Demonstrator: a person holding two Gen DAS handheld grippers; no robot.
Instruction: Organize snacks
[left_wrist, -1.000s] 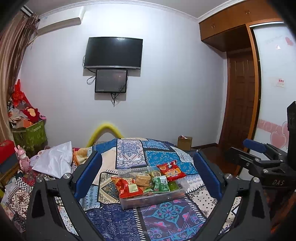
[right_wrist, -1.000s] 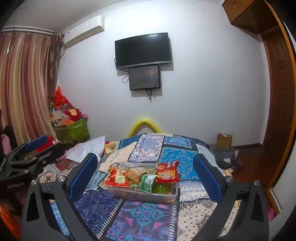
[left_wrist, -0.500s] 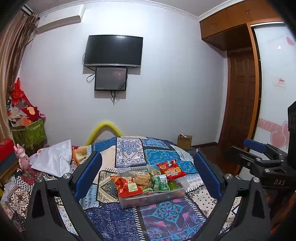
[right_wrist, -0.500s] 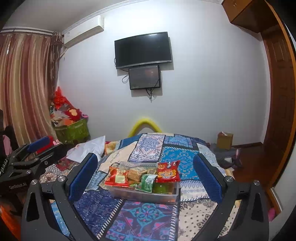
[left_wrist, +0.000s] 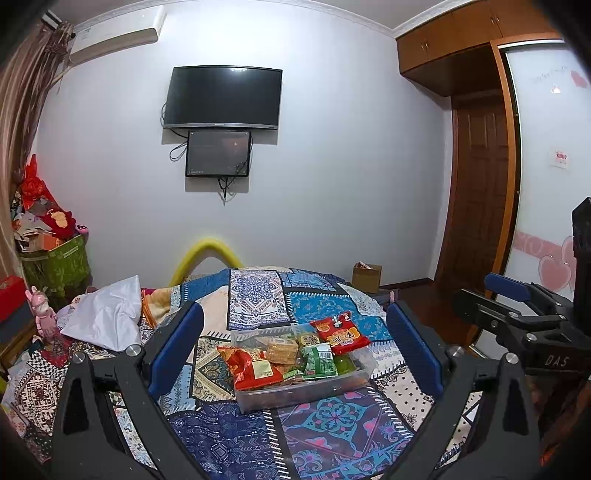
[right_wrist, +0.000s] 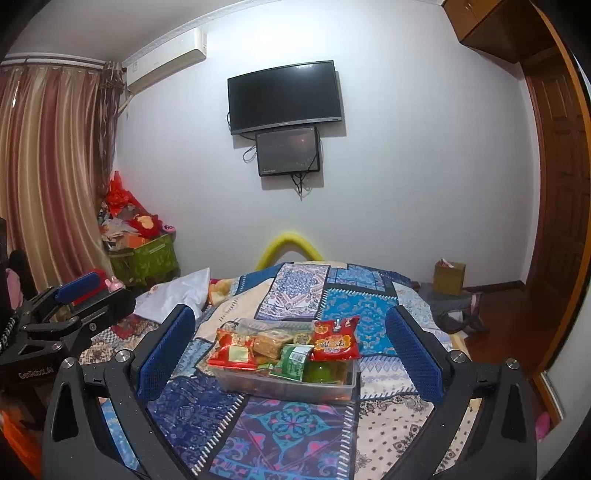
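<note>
I see the clear plastic bin (left_wrist: 306, 391) sitting on the patchwork quilt (left_wrist: 332, 417) of the bed, roughly centred ahead of both cameras, and it is heaped with snacks. A red packet (left_wrist: 340, 334) leans at the far right end of the bin, sticking up over the rim; a second red-and-orange packet (left_wrist: 251, 369) lies across the near left end. Between them I make out a tan cracker pack (left_wrist: 282, 349), a green packet (left_wrist: 317, 362) and something bright green (right_wrist: 321, 371) lower down in the right corner, too small to name.

My left gripper (left_wrist: 295, 356) is spread wide with nothing between its blue pads (left_wrist: 175, 349), and it is held back from the bin, framing it on either side without touching. My right gripper (right_wrist: 290, 356) is likewise wide apart and empty, also short of the bin. Each gripper shows at the edge of the other's view.

Further out, a white cloth (left_wrist: 105, 317) is crumpled on the left side of the bed, and a yellow foam arch (left_wrist: 208, 251) rises behind its far edge. A cardboard box (right_wrist: 448, 277) stands on the floor by the wall, and a television (left_wrist: 223, 98) hangs above a smaller screen (left_wrist: 218, 153)
</note>
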